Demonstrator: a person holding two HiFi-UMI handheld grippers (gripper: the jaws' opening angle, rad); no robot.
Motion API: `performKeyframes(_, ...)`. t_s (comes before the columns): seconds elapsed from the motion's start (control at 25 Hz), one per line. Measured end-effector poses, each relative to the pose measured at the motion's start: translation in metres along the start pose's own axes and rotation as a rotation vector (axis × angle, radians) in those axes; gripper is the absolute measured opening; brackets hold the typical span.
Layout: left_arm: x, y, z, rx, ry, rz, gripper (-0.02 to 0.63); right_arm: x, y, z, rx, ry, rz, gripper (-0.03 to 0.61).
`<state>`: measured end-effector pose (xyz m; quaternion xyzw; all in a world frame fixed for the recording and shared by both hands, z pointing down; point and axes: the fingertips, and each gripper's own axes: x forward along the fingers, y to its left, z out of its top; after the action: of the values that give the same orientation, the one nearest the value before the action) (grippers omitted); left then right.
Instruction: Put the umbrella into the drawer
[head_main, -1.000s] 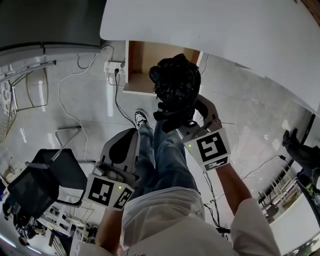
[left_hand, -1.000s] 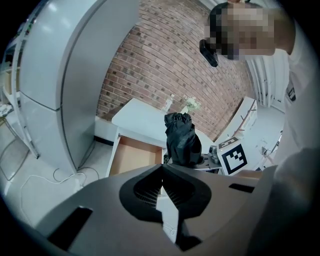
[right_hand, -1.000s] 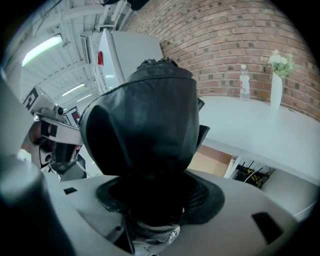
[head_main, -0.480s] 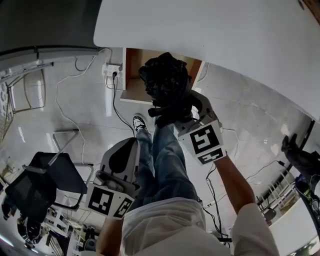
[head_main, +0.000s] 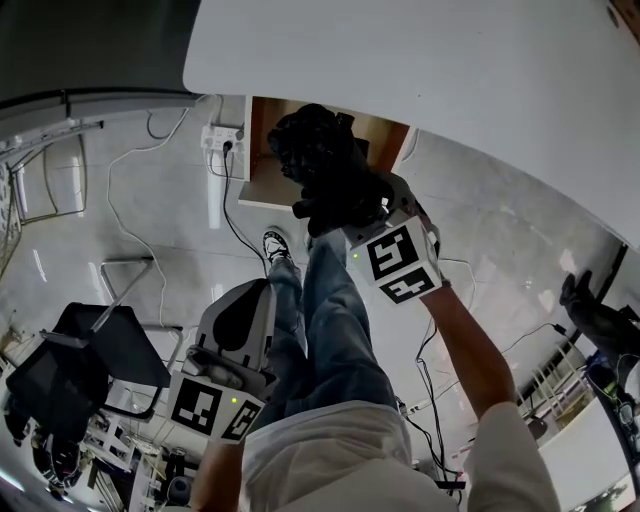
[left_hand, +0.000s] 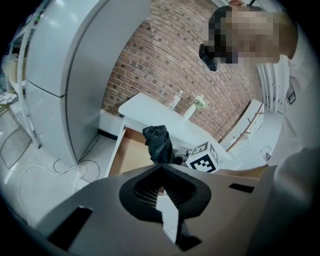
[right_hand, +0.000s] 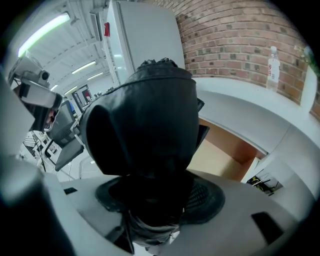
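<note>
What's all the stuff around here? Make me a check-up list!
Surface: white table over a tiled floor.
Job's things: folded black umbrella at the open drawer, not yet laid inside.
Clutter: bottle and flowers on the table.
Tools: right tool shut on the umbrella; left tool shut, empty, held low.
Cables: power strip and cords on the floor.
Surroundings: brick wall, fridge, black chair.
</note>
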<state>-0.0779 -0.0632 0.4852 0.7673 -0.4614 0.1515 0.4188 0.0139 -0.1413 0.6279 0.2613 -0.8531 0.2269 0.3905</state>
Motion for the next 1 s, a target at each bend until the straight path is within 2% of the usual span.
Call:
performKeyframes(0.4, 0.003, 0.001, -0.003, -0.042, 0.002, -0.019, 0.017, 0.037, -0.012, -0.016, -0.038, 0.085, 0.012, 0.262)
performKeyframes(1.0, 0.009, 0.017, -0.009, -0.074, -0.004, 0.01, 0.017, 0.091, -0.022, -0.042, -0.068, 0.194, 0.037, 0.262)
